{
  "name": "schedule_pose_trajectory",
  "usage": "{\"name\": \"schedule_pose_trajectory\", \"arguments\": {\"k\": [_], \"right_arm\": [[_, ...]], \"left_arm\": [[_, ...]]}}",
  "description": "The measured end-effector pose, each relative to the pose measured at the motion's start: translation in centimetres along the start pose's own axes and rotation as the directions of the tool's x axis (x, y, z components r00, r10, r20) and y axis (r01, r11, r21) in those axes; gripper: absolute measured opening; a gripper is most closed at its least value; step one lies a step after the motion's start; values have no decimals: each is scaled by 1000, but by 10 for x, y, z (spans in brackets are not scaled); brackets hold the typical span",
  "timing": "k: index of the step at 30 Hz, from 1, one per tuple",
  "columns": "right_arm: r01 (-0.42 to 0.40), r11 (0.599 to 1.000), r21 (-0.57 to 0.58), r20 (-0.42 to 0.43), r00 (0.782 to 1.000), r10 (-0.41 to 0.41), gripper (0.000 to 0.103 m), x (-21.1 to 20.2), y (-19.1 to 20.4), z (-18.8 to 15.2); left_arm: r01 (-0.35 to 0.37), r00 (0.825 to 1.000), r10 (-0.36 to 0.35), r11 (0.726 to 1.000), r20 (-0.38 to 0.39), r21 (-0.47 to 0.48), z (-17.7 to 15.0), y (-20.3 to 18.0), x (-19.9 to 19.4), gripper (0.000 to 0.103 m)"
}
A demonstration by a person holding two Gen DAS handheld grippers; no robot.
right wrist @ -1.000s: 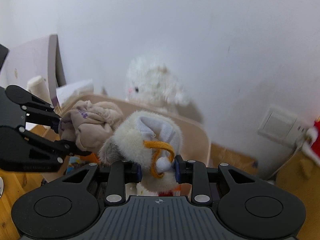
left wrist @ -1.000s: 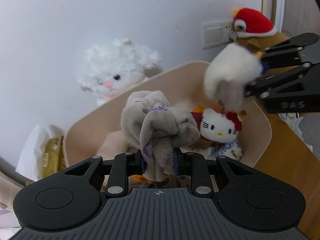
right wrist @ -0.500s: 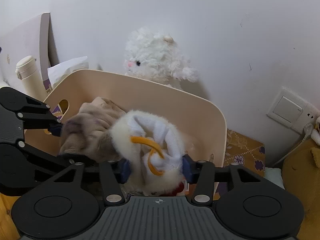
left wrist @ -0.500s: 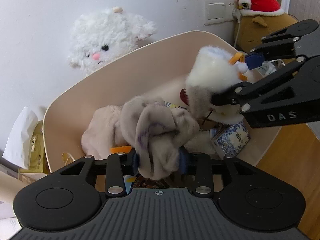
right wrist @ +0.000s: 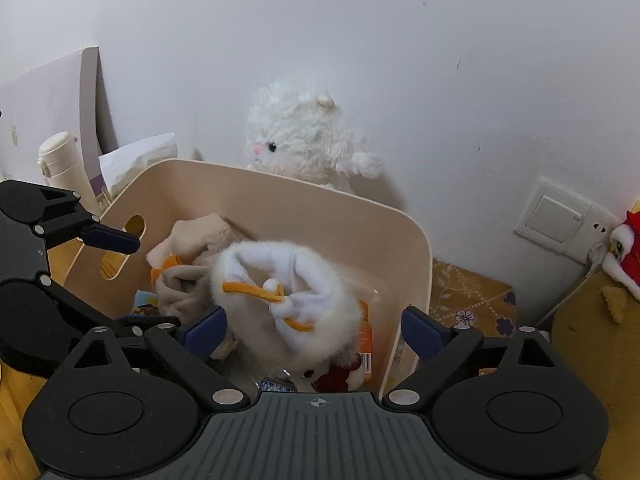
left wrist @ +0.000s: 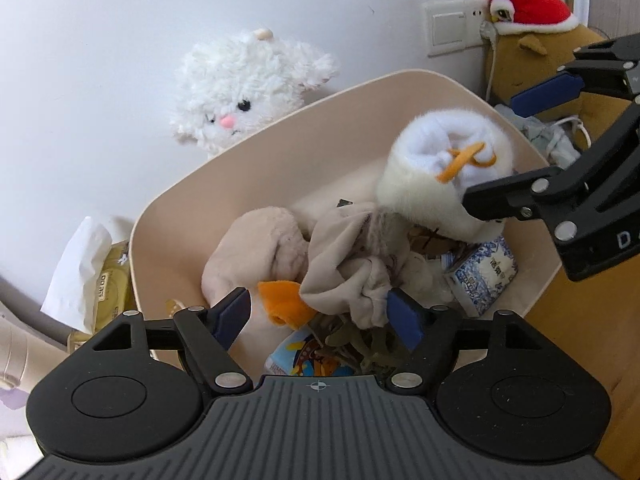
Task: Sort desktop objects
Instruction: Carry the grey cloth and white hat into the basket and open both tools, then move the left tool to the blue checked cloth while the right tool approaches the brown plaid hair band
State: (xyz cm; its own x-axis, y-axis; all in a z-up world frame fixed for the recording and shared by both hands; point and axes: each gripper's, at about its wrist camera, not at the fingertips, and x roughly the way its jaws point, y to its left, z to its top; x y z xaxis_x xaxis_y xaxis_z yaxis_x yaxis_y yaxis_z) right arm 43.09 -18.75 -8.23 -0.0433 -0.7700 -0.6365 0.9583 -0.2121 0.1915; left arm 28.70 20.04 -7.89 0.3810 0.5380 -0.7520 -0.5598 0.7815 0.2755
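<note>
Now both your claws gape over the bin (left wrist: 280,152): left claw (left wrist: 320,316) apart around the cloth (left wrist: 340,264), right claw (right wrist: 314,330) apart around the pouch (right wrist: 296,296); both lie atop the pile, likely dropped for sorting.

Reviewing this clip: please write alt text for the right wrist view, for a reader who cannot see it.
The right gripper is open over a beige plastic bin, with a white furry drawstring pouch with orange cord between its fingers atop the bin's pile. A crumpled beige cloth lies beside it, the left gripper is open at left, and a fluffy white plush cat sits behind by the wall.
</note>
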Motion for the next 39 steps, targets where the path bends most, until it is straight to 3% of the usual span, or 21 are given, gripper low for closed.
{"name": "schedule_pose_trajectory", "arguments": {"k": [20, 26, 39], "right_arm": [[-12, 1000, 4, 55, 998, 12, 103, -52, 12, -34], [-28, 1000, -2, 40, 999, 28, 103, -58, 20, -50], [-46, 998, -42, -67, 997, 43, 103, -44, 32, -85]], "left_arm": [[-22, 998, 30, 992, 62, -121, -38, 19, -70, 77], [-7, 999, 13, 986, 35, -167, -62, 19, -77, 77], [32, 997, -43, 985, -64, -170, -102, 6, -68, 77]]}}
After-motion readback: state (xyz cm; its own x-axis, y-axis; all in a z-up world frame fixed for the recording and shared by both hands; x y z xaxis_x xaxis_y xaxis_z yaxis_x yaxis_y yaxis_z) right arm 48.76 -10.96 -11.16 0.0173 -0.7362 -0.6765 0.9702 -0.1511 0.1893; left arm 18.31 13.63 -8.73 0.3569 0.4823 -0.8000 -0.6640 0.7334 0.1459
